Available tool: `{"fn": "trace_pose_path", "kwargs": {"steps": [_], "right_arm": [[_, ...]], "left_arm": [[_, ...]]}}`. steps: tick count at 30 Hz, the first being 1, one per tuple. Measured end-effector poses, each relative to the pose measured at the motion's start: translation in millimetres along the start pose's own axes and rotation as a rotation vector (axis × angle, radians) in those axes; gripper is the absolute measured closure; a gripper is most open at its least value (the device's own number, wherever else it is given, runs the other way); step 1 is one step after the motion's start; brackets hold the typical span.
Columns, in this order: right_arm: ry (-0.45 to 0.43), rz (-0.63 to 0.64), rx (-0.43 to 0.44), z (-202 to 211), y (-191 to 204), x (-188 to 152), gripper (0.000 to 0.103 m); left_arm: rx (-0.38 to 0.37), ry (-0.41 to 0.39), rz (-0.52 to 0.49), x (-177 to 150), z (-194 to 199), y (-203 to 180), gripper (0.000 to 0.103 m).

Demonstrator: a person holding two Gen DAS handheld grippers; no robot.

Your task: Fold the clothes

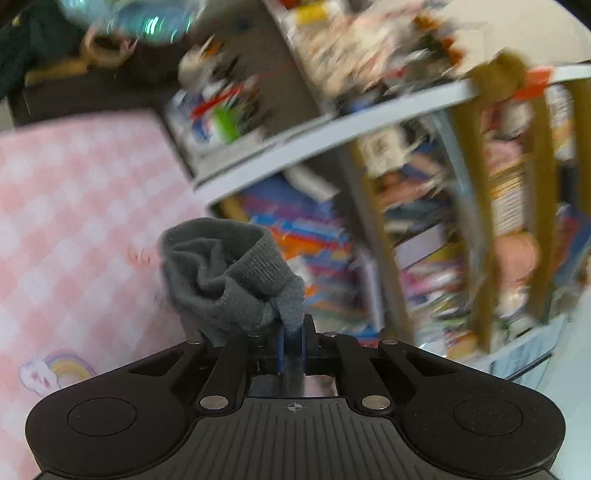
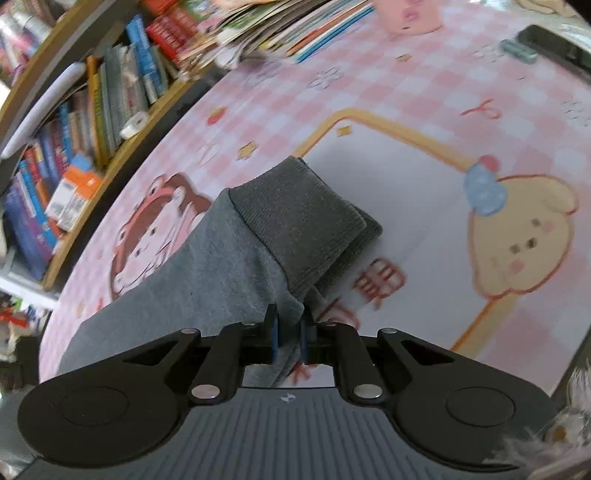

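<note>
Each hand-held gripper pinches part of one grey garment (image 2: pixel 207 266). The left hand-held gripper (image 1: pixel 291 343) has its pads pressed onto a bunched ribbed cuff (image 1: pixel 229 273), which is raised clear of the pink checked table (image 1: pixel 74 192) with the open end facing away. The right hand-held gripper (image 2: pixel 290 338) pinches a narrow fold of the grey fabric just below a second ribbed cuff (image 2: pixel 306 225); this cuff lies flat on the table over the white panel of the mat, and the fabric trails off to the near left. Risk one: both grips take only a thin edge of cloth, so a pull between the two hands could drag the fabric out of the pads, most likely on the right, where little material sits between them. Risk two: the left cuff is crumpled, so laying it down as held would probably set a crooked fold. Risk three: the left view is motion-blurred, and a fast swing near the shelf (image 1: pixel 332 125) could snag it. Containers: the shelf compartments hold upright books (image 2: pixel 110 96) and small items too blurred to identify; a loose stack of books (image 2: pixel 295 33) lies on the far table edge.
</note>
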State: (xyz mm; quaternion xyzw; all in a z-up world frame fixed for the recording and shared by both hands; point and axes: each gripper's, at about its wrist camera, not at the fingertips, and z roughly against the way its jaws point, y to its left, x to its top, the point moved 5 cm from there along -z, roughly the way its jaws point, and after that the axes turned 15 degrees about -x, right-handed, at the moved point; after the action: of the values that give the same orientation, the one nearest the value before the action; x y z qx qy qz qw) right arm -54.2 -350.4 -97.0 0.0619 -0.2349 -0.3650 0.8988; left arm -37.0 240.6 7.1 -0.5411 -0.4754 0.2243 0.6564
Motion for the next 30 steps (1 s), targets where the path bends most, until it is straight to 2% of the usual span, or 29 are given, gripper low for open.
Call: {"fn": "trace_pose_path", "kwargs": {"steps": [1, 2, 4, 5, 8, 9, 13, 15, 20, 22, 26, 30], "right_arm": [[-0.001, 0.009, 0.004, 0, 2, -3, 0.093], [-0.006, 0.018, 0.005, 0, 4, -6, 0.093], [-0.009, 0.026, 0.017, 0, 6, -10, 0.093], [-0.005, 0.03, 0.024, 0, 7, -11, 0.093], [-0.008, 0.056, 0.011, 0, 12, -11, 0.093], [-0.01, 0.063, 0.006, 0, 13, -11, 0.093], [-0.02, 0.074, -0.003, 0, 15, -10, 0.093], [-0.031, 0.077, -0.007, 2, 16, -9, 0.094], [-0.197, 0.079, 0.053, 42, 28, -2, 0.094], [-0.182, 0.037, 0.05, 43, 24, -2, 0.094], [-0.083, 0.073, -0.062, 4, 17, -9, 0.094], [-0.114, 0.106, -0.089, -1, 25, -11, 0.092]], "left_arm": [[0.066, -0.019, 0.021, -2, 11, 18, 0.097], [0.166, -0.023, 0.067, -6, 22, 46, 0.097], [0.358, 0.012, 0.129, -19, 39, 96, 0.097], [0.406, 0.027, 0.122, -26, 43, 108, 0.097], [0.423, 0.028, 0.068, -36, 45, 116, 0.096], [0.418, 0.024, 0.069, -36, 44, 115, 0.091], [0.43, 0.041, 0.115, -33, 41, 122, 0.078], [0.425, 0.035, 0.142, -32, 40, 126, 0.077], [0.424, 0.044, 0.159, -32, 37, 126, 0.074], [0.416, 0.035, 0.169, -32, 38, 127, 0.072], [0.392, 0.012, 0.202, -32, 40, 131, 0.071], [0.393, 0.027, 0.201, -30, 37, 130, 0.071]]}}
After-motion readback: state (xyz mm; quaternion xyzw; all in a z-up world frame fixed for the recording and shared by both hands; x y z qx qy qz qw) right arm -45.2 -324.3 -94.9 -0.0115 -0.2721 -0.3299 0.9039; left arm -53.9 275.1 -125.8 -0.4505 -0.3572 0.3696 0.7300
